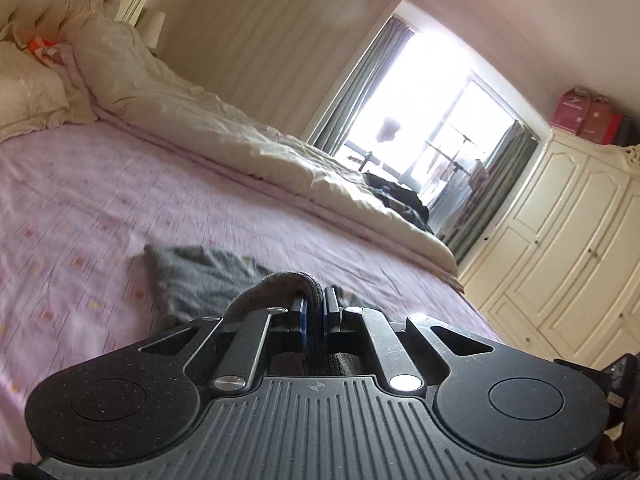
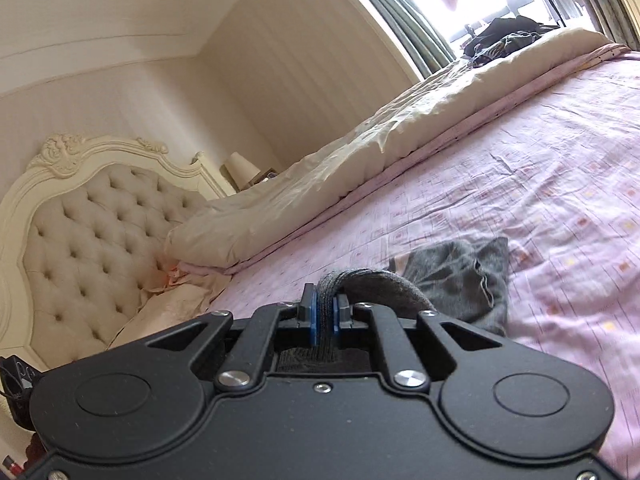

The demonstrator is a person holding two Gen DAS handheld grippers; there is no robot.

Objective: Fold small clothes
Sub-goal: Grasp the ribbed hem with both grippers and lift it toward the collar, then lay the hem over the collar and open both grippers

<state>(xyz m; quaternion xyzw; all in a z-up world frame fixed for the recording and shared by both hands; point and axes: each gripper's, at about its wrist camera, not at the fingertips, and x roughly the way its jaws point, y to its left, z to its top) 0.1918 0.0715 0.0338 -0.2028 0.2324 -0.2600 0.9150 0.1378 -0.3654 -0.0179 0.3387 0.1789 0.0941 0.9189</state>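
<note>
A small grey knitted garment point(image 1: 200, 276) lies on the pink bedsheet point(image 1: 80, 208), with its near edge lifted. My left gripper point(image 1: 315, 312) is shut on a folded edge of this garment, which arches up over the fingers. In the right wrist view the same grey garment point(image 2: 460, 276) trails to the right across the sheet point(image 2: 540, 168). My right gripper point(image 2: 325, 316) is shut on another part of its thick edge. Both grippers hold the cloth just above the bed.
A cream duvet point(image 1: 224, 128) is bunched along the far side of the bed, with dark clothes point(image 1: 400, 196) on its end. A tufted headboard point(image 2: 92, 240) and pillows point(image 1: 28, 92) stand at the head. A white wardrobe point(image 1: 568, 240) is beside the window point(image 1: 432, 128).
</note>
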